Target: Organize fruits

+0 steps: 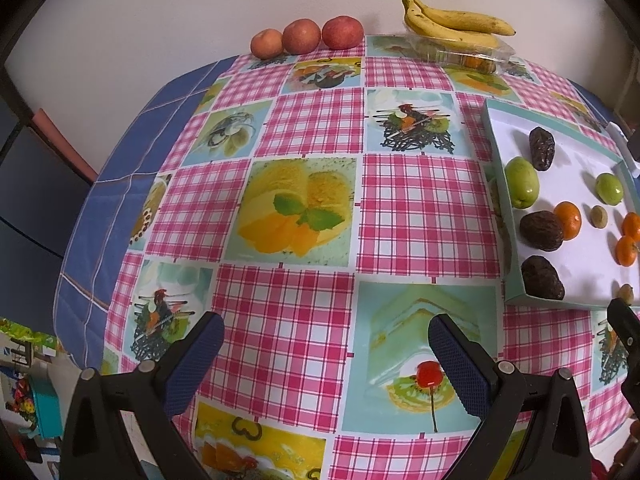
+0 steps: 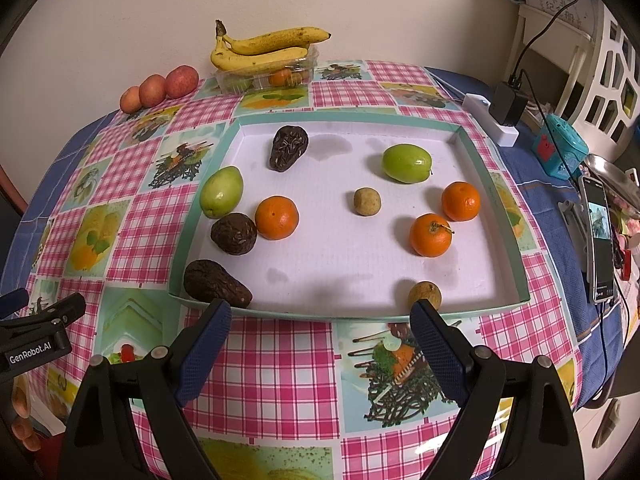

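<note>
Both tongs, left [image 1: 326, 364] and right [image 2: 320, 346], are hovering open and empty over the worktop [image 2: 272, 364] as loose mandarins [image 2: 277, 217] sitting in the shallow tray [image 2: 506, 216] are risking rolling if nudged.

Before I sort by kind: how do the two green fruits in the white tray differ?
The left green fruit is paler and pear-shaped, against the tray's left wall; the right green fruit is brighter, oval, lying sideways in open space. Both are smooth and untouched.

Pink-checked tablecloth [image 2: 280, 364], white tray [image 2: 340, 248], orange tangerines [image 2: 277, 217], green fruits [image 2: 407, 163].
</note>
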The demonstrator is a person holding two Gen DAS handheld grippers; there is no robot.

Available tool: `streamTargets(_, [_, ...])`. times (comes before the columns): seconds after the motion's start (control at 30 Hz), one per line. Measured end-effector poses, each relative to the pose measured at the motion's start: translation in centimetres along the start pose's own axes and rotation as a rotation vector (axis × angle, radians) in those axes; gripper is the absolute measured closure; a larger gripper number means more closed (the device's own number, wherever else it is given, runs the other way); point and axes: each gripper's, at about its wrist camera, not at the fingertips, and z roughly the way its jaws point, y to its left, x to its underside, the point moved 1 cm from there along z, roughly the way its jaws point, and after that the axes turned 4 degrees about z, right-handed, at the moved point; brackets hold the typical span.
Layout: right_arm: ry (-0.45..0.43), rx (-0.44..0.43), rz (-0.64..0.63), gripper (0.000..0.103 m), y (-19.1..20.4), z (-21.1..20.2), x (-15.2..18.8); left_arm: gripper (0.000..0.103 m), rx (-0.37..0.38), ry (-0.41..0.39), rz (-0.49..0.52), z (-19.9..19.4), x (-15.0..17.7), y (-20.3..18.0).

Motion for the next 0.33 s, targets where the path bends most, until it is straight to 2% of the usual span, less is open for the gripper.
streamTargets(0.33, [0.003,0.0,-0.006,0.012,0.0,0.03,-0.14,0.0,0.004,-0.014,0.011,-0.33,0.08,-0.3])
